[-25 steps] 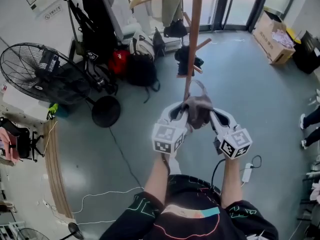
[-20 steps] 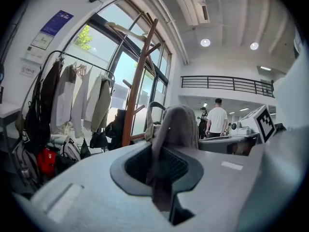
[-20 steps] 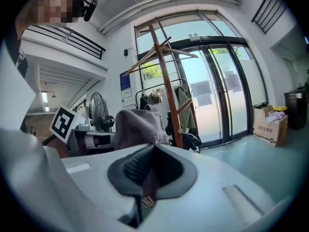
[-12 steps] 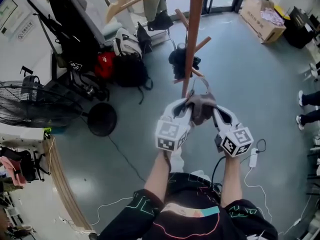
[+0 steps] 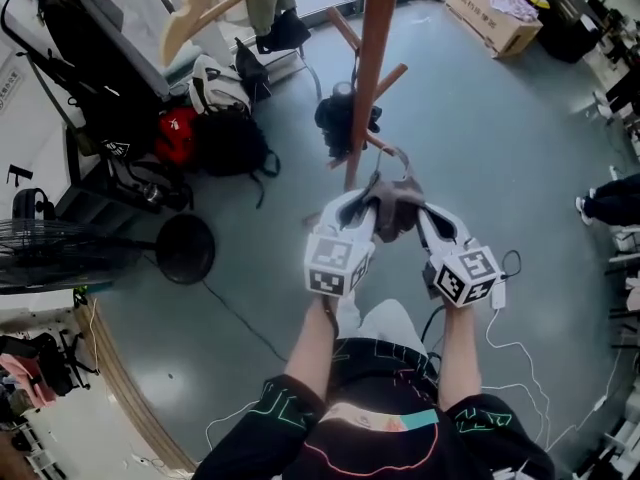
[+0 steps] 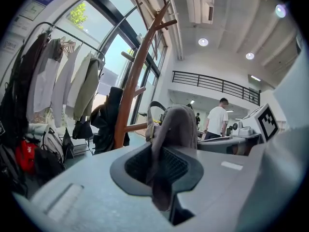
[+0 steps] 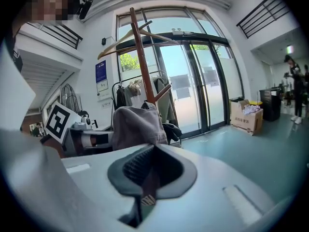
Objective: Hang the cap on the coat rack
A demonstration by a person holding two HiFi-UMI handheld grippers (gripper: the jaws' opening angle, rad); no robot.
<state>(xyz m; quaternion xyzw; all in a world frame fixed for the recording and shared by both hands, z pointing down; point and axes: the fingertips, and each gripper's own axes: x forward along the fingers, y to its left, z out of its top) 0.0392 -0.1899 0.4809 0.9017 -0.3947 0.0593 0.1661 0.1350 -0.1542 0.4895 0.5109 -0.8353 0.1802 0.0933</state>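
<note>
A grey-brown cap (image 5: 393,206) hangs between my two grippers, held at chest height just in front of the wooden coat rack (image 5: 370,58). My left gripper (image 5: 368,218) is shut on the cap's left side; the fabric (image 6: 171,129) runs down between its jaws. My right gripper (image 5: 420,218) is shut on the cap's right side, with cloth (image 7: 137,124) pinched in its jaws. The cap's strap loop (image 5: 398,158) sticks up toward a low peg (image 5: 385,80) of the rack. In the left gripper view the rack's pole (image 6: 133,86) rises just left of the cap.
A dark garment (image 5: 340,118) hangs low on the rack. Bags (image 5: 215,133) and a clothes rail stand at the left, a fan base (image 5: 185,248) lower left. A cardboard box (image 5: 495,13) sits far right. Cables and a power strip (image 5: 497,293) lie on the floor.
The view has shifted closer to the coat rack; the pole now stands nearer above the cap. Both grippers keep the same hold on the cap.
</note>
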